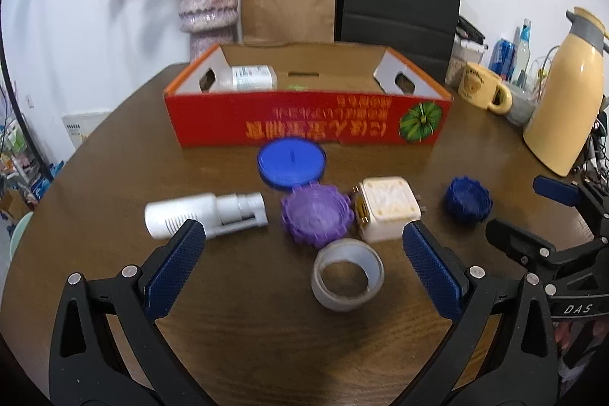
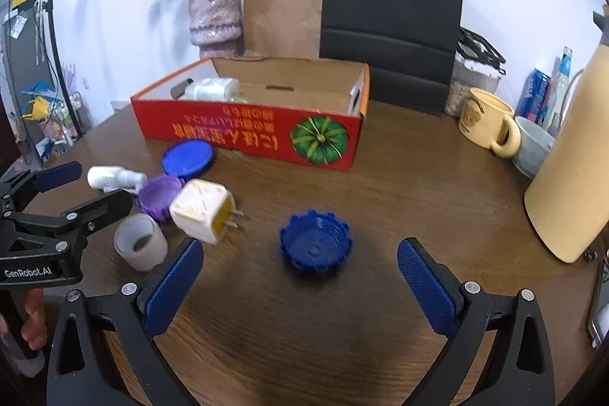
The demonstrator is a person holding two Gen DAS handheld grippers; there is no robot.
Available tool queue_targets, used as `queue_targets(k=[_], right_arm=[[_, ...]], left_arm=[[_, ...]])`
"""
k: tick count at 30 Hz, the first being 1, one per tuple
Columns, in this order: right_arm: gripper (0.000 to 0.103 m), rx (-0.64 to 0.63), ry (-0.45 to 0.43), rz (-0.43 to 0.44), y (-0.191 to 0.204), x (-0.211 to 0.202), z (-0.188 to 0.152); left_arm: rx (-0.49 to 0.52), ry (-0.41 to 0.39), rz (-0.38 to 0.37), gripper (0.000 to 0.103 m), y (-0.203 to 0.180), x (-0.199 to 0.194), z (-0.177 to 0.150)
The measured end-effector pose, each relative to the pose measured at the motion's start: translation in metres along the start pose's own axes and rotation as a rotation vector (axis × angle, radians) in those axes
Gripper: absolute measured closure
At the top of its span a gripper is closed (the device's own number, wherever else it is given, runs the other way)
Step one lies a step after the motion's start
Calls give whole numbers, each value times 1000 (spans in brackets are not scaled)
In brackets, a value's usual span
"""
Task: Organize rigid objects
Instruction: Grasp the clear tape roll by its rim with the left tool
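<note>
Blue ribbed pads line both grippers, and both sets of fingers stand spread wide with nothing between them. The left gripper (image 1: 302,246) hovers low over the wooden desk (image 1: 247,341), with the translucent grey ring (image 1: 347,274) lying nearest between its fingers, probably the next pick. The right gripper (image 2: 300,267) frames the dark blue toothed cap (image 2: 315,241), which sits alone, apart from the rest. Just behind the ring crowd the purple toothed cap (image 1: 316,212), the cream plug adapter (image 1: 386,208) (prongs pointing right) and the white spray bottle (image 1: 201,215) lying on its side; packed this closely, neighbours could get nudged during a grasp. Beyond them the flat blue lid (image 1: 291,160) almost touches the red cardboard box (image 1: 304,118), seemingly the destination, where one white bottle (image 1: 247,77) already lies. The yellow mug (image 2: 487,120) and thermos (image 2: 574,174) stand off to the right, clear of the route.
</note>
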State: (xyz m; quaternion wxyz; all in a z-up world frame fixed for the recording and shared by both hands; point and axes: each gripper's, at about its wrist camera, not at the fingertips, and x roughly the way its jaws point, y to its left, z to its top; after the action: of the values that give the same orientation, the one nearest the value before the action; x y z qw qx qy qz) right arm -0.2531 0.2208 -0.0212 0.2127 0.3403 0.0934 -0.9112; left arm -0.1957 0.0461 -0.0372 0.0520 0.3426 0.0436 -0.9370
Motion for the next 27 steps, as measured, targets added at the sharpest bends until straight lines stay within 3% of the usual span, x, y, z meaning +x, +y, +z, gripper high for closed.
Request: queue_targets(k=[6,14,17,20,21,22,27], right_arm=[[0,5,4,-1,-5,-5,-7],[0,15,-2,-3,-7,-7,-10],[0,16,-2,-3,-6,-7,-10],[0,16,1,-4,-5,-6,-11],[0,16,3,-4,-4,-6,-11],[0,16,4,-3,-5,-5,-11],[0,16,8,-2,-4,-3,-12]], left_arm=[[-20,78,16,0,-9,10,-11],[-20,90,32,2,-15,14,-15],[-14,98,22,15,-17,16,-15],[-5,121,0,41,-19,20,-16],[-3,129,-9,58,-20,21,-17],[-2,135,-16,63,-20,22,-17],[0,115,-33,63,-20,17,-17]])
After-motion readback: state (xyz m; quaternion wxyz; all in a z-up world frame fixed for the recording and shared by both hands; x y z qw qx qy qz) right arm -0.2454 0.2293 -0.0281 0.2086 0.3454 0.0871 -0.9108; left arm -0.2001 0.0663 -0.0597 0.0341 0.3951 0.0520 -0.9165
